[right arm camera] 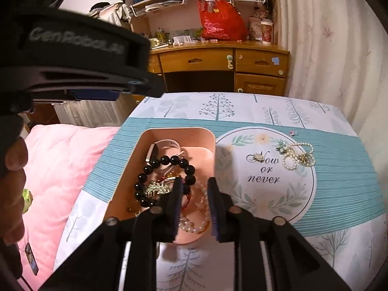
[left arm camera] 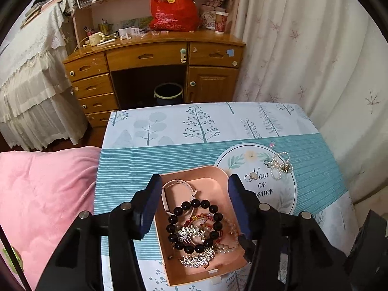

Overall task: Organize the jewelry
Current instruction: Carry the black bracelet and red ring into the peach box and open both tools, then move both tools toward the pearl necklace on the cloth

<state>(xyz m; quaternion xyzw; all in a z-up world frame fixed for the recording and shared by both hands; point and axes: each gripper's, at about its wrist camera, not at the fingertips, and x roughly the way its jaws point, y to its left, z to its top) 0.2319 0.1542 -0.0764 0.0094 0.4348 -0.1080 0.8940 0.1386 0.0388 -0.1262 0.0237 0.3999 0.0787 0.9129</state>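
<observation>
A pink tray [left arm camera: 206, 172] [right arm camera: 155, 133] sits on the patterned tablecloth. It holds a black bead bracelet [left arm camera: 213, 208] [right arm camera: 148, 169], a white watch band [left arm camera: 174, 184], a silver hair comb [left arm camera: 196, 259] and clear bead strands [right arm camera: 194, 224]. My left gripper [left arm camera: 195, 181] is open over the tray, one finger along each long side. My right gripper [right arm camera: 195, 181] hovers above the tray's near end, jaws a little apart, pads touching nothing. To the right on the round print lie a pearl necklace [left arm camera: 281, 165] [right arm camera: 299, 156], an oval brooch [left arm camera: 253, 175] [right arm camera: 258, 157] and a small flower piece [right arm camera: 281, 145].
A pink quilt [left arm camera: 43, 194] [right arm camera: 60, 160] borders the table on the left. A wooden desk [left arm camera: 155, 55] with a red bag [left arm camera: 173, 12] stands behind, a curtain [left arm camera: 303, 48] to the right. A person's hand [right arm camera: 12, 169] holds the black left gripper body [right arm camera: 72, 48].
</observation>
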